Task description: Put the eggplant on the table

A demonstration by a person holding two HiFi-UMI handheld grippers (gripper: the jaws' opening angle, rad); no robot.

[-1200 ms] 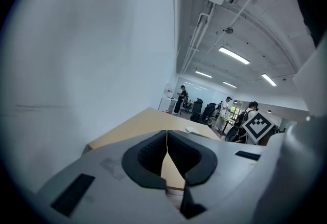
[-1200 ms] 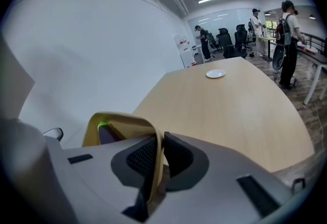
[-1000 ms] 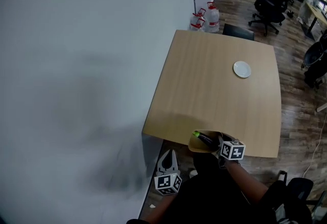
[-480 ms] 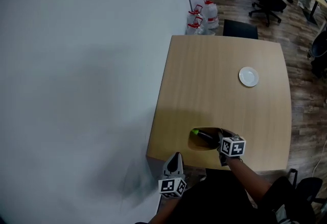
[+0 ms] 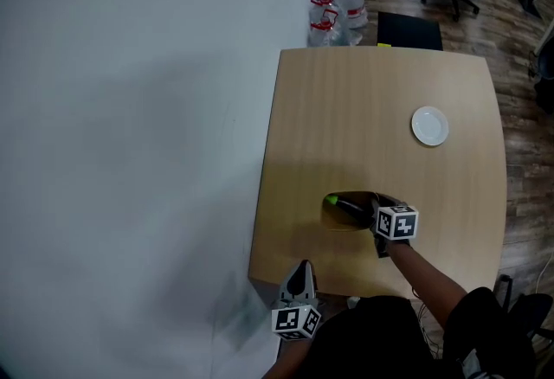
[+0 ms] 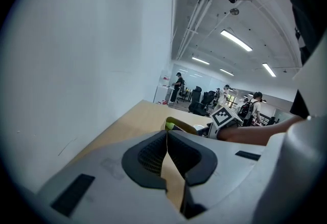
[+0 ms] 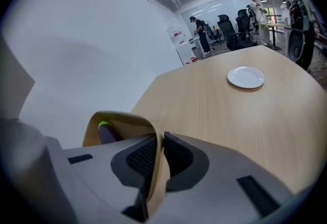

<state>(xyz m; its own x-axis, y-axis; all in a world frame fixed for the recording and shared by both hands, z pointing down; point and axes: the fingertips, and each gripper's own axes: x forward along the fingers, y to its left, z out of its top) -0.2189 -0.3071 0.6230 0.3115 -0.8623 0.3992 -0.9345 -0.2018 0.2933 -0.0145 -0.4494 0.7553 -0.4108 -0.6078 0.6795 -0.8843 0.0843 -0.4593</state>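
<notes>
Keep the right gripper [image 7: 159,138] clamped firmly on the thin wall of the shallow tan bowl [image 7: 127,118], carrying the dark purple eggplant with the green stem end [image 7: 106,131] inside it, just left of and beyond those jaws. Treat the bowl as probably not yet landed, judging by the shadow beneath it. Lower gently and level onto the pale wooden worktop [image 5: 372,109], well short of the small round white plate [image 7: 246,77] far ahead of the jaws. Avoid tipping toward the far rim and spilling the eggplant early. Hold the left gripper [image 6: 167,138], jaws pressed together on nothing, back by the near edge, ready to steady the bowl or lift the eggplant out. Release only after feeling the weight settle.
</notes>
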